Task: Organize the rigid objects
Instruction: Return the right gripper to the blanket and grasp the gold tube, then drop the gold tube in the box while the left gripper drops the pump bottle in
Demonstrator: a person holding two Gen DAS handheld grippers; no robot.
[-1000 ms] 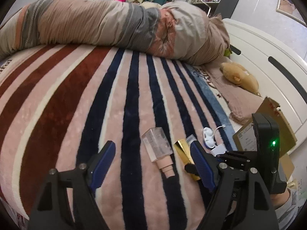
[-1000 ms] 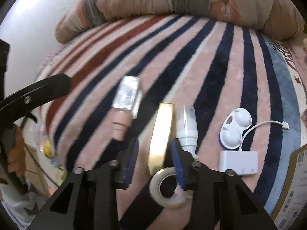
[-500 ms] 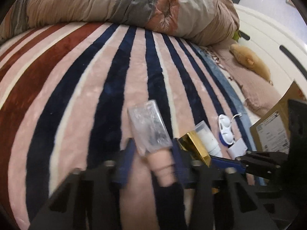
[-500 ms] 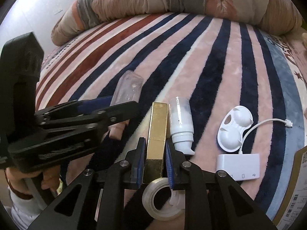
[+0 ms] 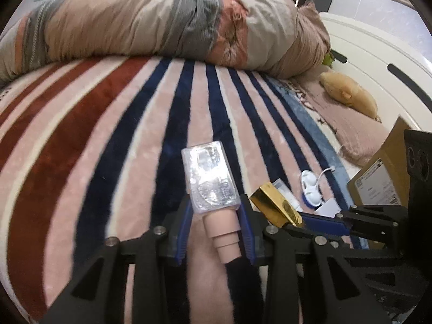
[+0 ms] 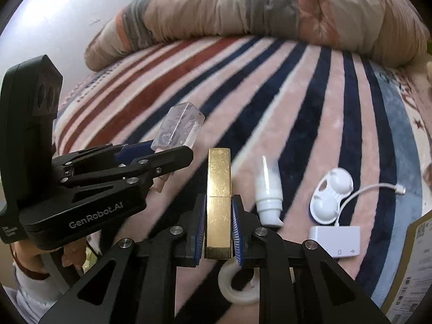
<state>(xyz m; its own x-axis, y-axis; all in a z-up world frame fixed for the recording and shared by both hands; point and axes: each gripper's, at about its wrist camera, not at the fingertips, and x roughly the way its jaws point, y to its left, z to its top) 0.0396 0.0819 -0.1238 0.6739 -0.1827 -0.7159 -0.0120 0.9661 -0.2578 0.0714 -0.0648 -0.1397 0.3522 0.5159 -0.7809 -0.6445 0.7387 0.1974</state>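
The left tool (image 5: pixel 214 232) is clenched on the clear-capped bottle (image 5: pixel 209 179) and the right tool (image 6: pixel 218 232) on the gold bar (image 6: pixel 218 189), each raised above the striped bed blanket (image 6: pixel 310 102), likely for relocation.

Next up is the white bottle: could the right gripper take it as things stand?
Probably not yet: the right gripper is shut on the gold case. The white bottle lies uncovered just beside it.

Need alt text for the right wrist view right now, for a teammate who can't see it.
The right gripper clamps a gold rectangular tube above a striped plush blanket. To its left, the left gripper holds a clear-capped beige bottle.
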